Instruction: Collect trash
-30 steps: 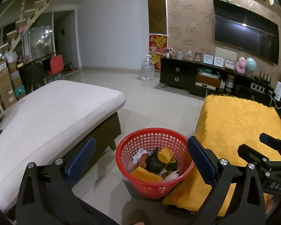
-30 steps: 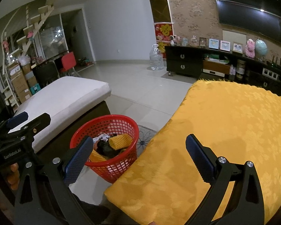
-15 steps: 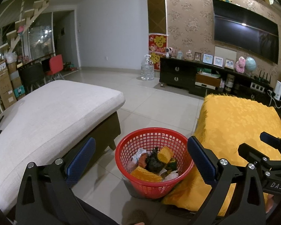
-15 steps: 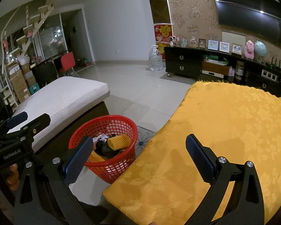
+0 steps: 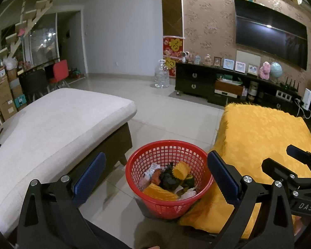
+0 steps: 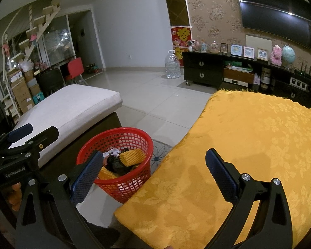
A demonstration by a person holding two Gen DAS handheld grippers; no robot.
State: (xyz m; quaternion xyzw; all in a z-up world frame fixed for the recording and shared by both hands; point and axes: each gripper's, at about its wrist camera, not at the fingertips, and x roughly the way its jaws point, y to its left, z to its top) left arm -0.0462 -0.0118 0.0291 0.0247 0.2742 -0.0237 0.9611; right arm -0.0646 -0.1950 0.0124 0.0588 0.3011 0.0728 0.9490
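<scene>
A red mesh basket (image 5: pixel 168 159) (image 6: pixel 122 139) stands on the tiled floor between a grey cushion and a yellow-covered table. Inside lies trash (image 5: pixel 168 178) (image 6: pixel 124 159): yellow corrugated pieces, dark wrappers, white crumpled paper. My left gripper (image 5: pixel 155 178) hangs open above the basket with nothing between its blue pads. My right gripper (image 6: pixel 151 172) is open too, over the near corner of the yellow cloth (image 6: pixel 248 145), empty. Each gripper shows at the edge of the other's view.
A grey-cushioned ottoman (image 5: pixel 51 124) fills the left. The yellow-covered table (image 5: pixel 263 128) sits to the right of the basket. Beyond are a black TV cabinet (image 5: pixel 217 83), a water jug (image 5: pixel 161 74) and stacked boxes (image 5: pixel 4 95) by a staircase.
Both grippers stay open and nearly still. The right wrist view has shifted slightly, so the basket sits a little further left and lower in it.
</scene>
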